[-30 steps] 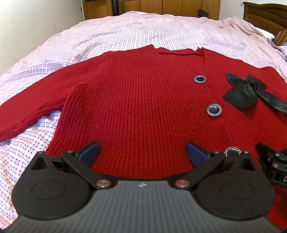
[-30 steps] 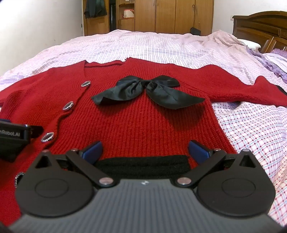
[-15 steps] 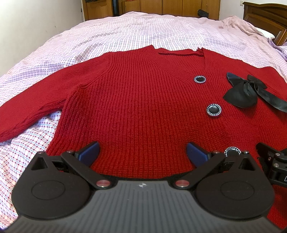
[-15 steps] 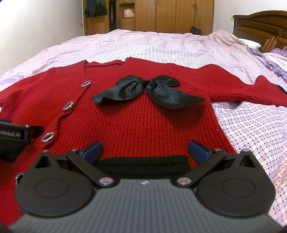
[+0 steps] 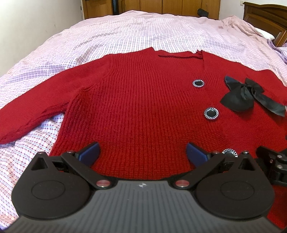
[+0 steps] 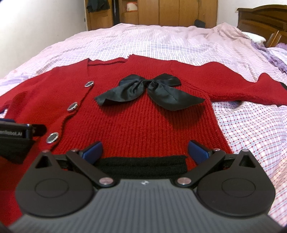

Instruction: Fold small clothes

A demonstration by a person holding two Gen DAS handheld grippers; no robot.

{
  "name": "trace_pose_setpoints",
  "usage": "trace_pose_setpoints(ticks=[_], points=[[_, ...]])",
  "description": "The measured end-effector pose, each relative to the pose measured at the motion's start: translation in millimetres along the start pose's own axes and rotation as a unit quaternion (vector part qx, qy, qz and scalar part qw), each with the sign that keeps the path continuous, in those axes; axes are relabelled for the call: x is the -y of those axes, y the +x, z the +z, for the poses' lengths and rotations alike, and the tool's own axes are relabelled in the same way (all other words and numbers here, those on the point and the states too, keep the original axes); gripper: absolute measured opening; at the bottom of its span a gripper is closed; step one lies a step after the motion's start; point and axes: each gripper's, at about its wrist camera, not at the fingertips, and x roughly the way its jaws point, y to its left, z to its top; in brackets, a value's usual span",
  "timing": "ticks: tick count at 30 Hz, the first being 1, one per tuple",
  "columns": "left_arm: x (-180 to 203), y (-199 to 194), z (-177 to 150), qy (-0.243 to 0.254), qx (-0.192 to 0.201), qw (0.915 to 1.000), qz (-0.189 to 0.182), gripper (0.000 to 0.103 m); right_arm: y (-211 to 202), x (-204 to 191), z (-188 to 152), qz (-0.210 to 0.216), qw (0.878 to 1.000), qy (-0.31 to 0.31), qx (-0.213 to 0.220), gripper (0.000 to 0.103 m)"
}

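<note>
A red knit cardigan (image 5: 140, 107) lies flat, front up, on the bed, sleeves spread to both sides. It has round black buttons (image 5: 211, 113) down the front and a black satin bow (image 6: 148, 89) on its right chest. My left gripper (image 5: 142, 154) hovers open over the hem of the cardigan's left half. My right gripper (image 6: 145, 149) is open above the right half's hem, where a black ribbed band (image 6: 143, 164) shows. Nothing is between either pair of blue pads. Each gripper's body appears at the edge of the other's view.
The bed (image 5: 125, 34) wears a pink-and-white checked sheet. A white wall runs along the left. Wooden wardrobes (image 6: 161, 12) stand at the far end, a dark wooden headboard (image 6: 260, 16) at the right, with purple bedding (image 6: 272, 53) beside it.
Both views have shifted back slightly, so the cardigan looks a little farther off. The grippers remain open and the cardigan has not moved.
</note>
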Motion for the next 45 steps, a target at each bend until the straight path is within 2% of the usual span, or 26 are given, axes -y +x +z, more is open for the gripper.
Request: trace_pose_setpoints(ticks=[5,11,21,26,35,41,45], points=[[3,-8,9,-0.003,0.003,0.9999,-0.013,0.103,-18,14,12,0.030,0.999,0.011,0.003,0.103],[17,-11,19,0.007,0.008,0.9998,-0.015,0.103,-38,51,32,0.043,0.998,0.039,0.028,0.103],[26,4,24,0.006,-0.008,0.9999,0.004,0.103,-25,150,55,-0.008,0.993,0.114,0.029,0.103],[30,10,29,0.004,-0.012,0.9998,0.013,0.103,-9,207,58,-0.029,0.983,0.179,0.024,0.103],[37,24,26,0.008,-0.019,0.9994,0.028,0.103,15,272,57,-0.070,0.965,0.251,0.031,0.103],[40,28,24,0.014,-0.020,0.9992,0.033,0.103,35,291,54,-0.065,0.951,0.301,0.036,0.103],[40,30,24,0.017,-0.020,0.9991,0.033,0.103,39,294,55,-0.057,0.948,0.308,0.059,0.099]])
